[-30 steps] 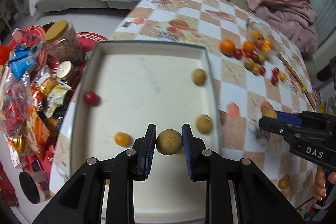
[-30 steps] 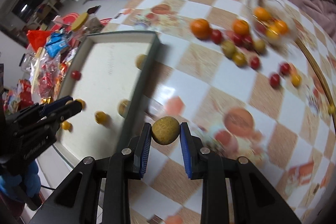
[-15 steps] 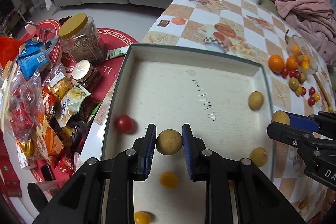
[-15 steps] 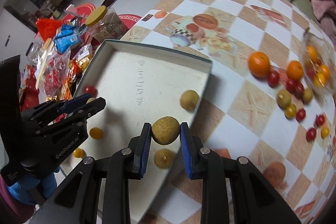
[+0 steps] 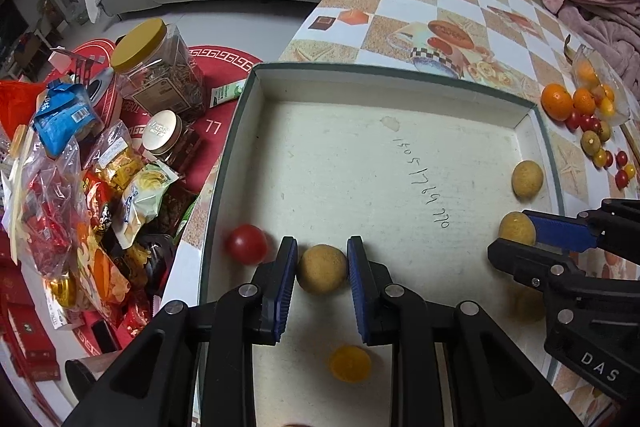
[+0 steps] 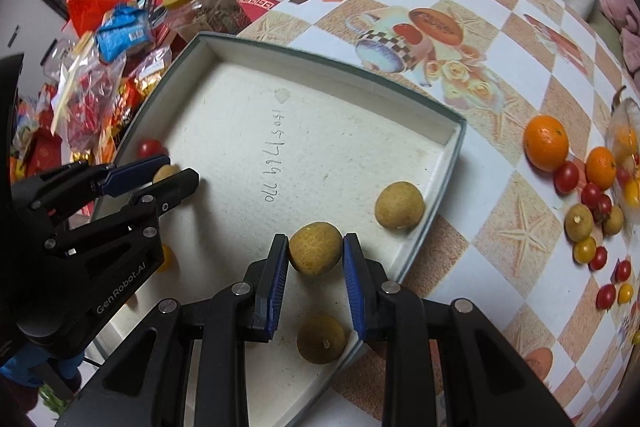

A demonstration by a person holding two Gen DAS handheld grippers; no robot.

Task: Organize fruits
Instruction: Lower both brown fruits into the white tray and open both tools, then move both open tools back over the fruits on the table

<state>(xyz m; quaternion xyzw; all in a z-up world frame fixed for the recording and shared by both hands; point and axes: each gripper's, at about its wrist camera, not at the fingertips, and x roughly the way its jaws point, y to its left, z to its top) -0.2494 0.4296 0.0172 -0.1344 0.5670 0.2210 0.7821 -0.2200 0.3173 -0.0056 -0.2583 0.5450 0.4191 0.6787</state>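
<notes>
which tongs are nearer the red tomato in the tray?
Left. The left tongs, shut on a longan, sit right beside the red tomato. The right tongs hold theirs across the tray, near its far side.

The left gripper (image 6: 176,175) is showing "GenRobot.AI"; the right gripper (image 5: 516,239) is showing "DAS"; the red mat (image 5: 216,131) is showing "77".
</notes>
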